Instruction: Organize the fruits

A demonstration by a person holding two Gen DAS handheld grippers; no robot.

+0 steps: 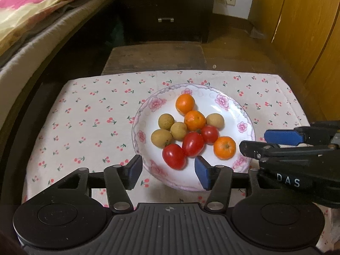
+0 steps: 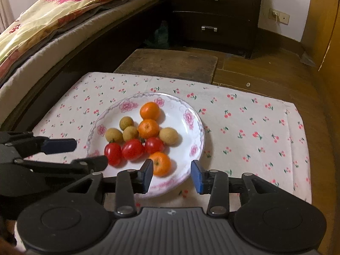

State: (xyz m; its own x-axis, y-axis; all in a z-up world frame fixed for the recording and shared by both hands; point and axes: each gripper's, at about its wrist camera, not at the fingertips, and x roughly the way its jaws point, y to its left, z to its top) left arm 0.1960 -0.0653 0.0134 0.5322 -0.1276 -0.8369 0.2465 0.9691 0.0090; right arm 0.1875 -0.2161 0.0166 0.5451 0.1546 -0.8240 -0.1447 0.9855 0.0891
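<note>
Both our jaws stand wide apart and hold nothing: the left gripper [image 1: 167, 170] hovers at the near rim of the plate [image 1: 223, 93], the right gripper [image 2: 172, 175] likewise. The plate sits mid-cloth [image 2: 244, 127], carrying three oranges [image 1: 195, 120], three tomatoes [image 1: 193, 144] and four longans [image 1: 166, 121]. Only our right view shows the cloth's right edge.
</note>
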